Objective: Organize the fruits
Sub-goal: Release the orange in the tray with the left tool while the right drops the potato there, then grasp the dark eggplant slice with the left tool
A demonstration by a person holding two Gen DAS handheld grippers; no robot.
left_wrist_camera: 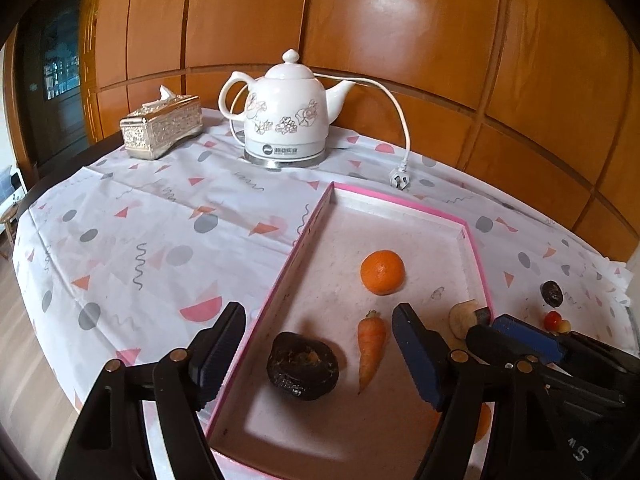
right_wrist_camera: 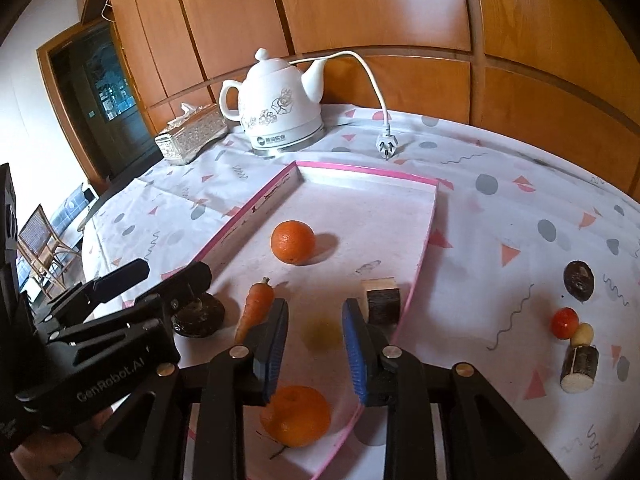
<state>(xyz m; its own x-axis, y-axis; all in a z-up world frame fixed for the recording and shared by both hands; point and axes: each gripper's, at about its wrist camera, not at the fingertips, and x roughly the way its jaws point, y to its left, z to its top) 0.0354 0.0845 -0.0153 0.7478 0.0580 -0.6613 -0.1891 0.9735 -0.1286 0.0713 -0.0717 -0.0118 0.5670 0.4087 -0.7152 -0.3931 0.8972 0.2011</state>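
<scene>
Both tongs, left tongs and right tongs, are spread and pinch nothing. Near me, oranges sit in my tray; a tomato waits right on the worktop.

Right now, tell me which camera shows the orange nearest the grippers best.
The right wrist view: the near orange lies almost whole in the tray, just below the right gripper. In the left wrist view only a sliver shows behind a gripper finger.
</scene>
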